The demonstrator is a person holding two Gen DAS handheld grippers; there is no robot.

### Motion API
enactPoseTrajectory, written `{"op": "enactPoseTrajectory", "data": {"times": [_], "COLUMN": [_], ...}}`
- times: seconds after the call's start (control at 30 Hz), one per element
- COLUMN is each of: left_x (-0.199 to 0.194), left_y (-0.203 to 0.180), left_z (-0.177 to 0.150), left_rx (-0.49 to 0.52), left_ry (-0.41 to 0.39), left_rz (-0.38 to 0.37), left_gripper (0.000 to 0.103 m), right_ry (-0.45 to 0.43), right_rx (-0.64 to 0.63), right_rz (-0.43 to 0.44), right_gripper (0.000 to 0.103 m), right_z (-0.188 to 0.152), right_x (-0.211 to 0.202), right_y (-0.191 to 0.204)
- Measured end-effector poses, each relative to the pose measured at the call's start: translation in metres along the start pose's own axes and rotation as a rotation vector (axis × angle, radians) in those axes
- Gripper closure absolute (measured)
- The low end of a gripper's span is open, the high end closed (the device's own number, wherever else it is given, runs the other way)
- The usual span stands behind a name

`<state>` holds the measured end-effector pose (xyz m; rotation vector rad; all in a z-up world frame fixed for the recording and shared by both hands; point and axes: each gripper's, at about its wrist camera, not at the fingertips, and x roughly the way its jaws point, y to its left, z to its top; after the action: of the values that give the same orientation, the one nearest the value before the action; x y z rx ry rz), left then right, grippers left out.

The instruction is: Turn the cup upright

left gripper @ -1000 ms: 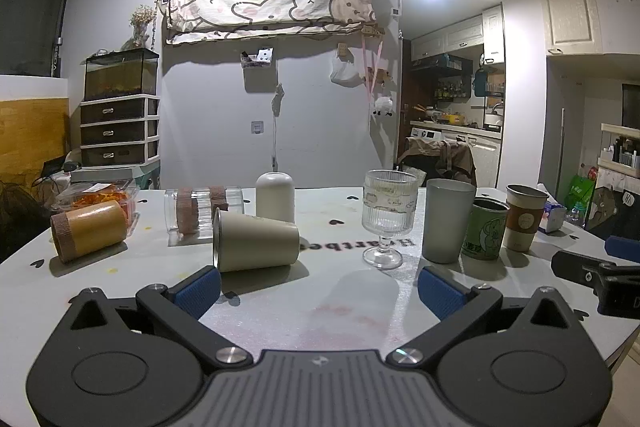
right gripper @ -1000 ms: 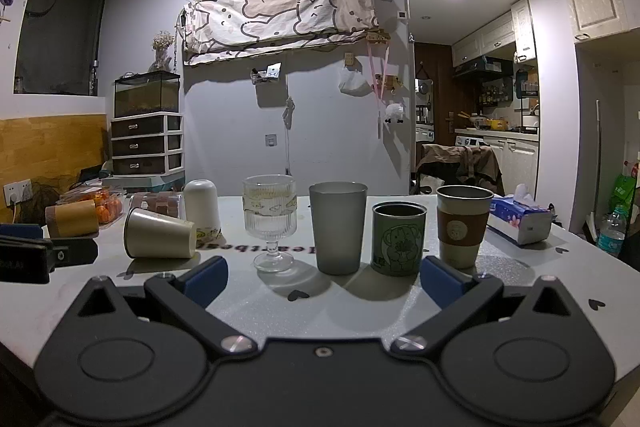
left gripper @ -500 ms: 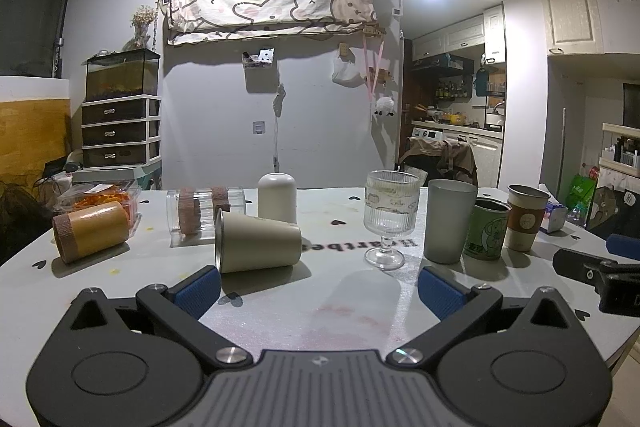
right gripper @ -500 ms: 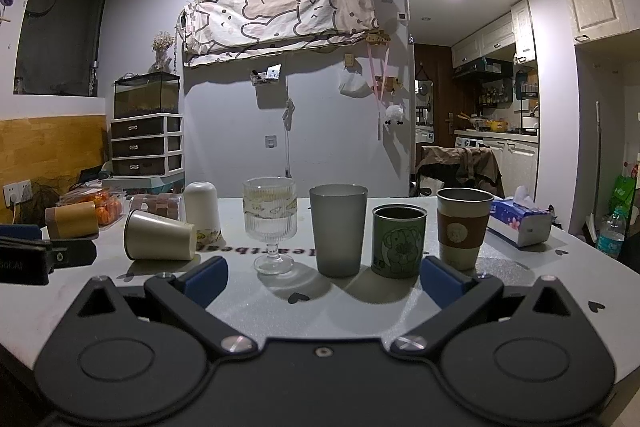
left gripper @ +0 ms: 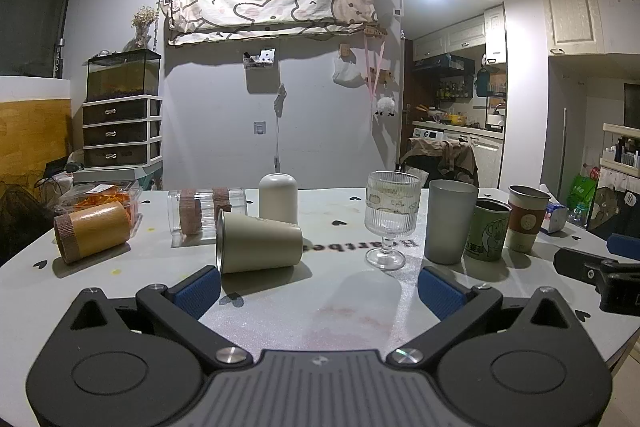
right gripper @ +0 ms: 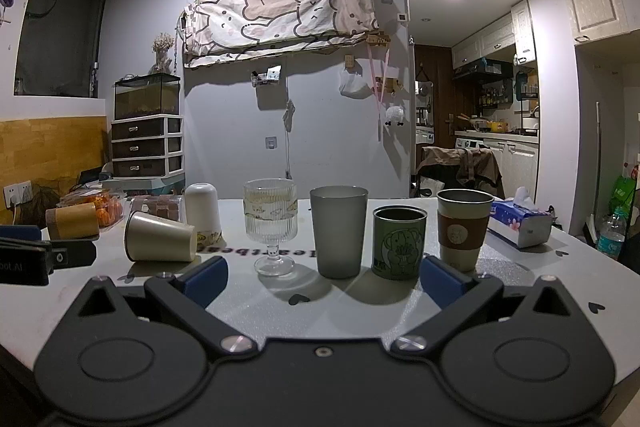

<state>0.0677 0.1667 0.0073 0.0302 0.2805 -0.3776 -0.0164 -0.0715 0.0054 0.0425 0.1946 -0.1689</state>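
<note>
Presently the beige tapered cup (left gripper: 258, 247) is seen lying on its side left of centre on the white desk (left gripper: 344, 311); the left gripper (left gripper: 318, 291), spread and empty, should be closed across its wall, then tipped base-down. The right gripper (right gripper: 324, 281) is likewise spread.

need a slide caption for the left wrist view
Open left gripper faces a beige cup lying on its side on the white table, beside a row of upright cups and a stemmed glass.
</note>
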Motion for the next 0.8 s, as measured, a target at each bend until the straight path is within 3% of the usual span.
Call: {"op": "enactPoseTrajectory", "data": {"times": [0.8], "left_x": [-0.0002], "left_y": [0.0004], "left_z": [-0.0001], "left_rx": [0.001], "left_ry": [-0.002], "left_rz": [0.0], "left_gripper": [0.0], "right_ry": [-0.002], "right_rx": [0.0], "right_rz": [-0.002], "right_gripper": [0.0], "right_z": [0.0002], "right_x": [-0.0004], "right_y": [0.0003]}}
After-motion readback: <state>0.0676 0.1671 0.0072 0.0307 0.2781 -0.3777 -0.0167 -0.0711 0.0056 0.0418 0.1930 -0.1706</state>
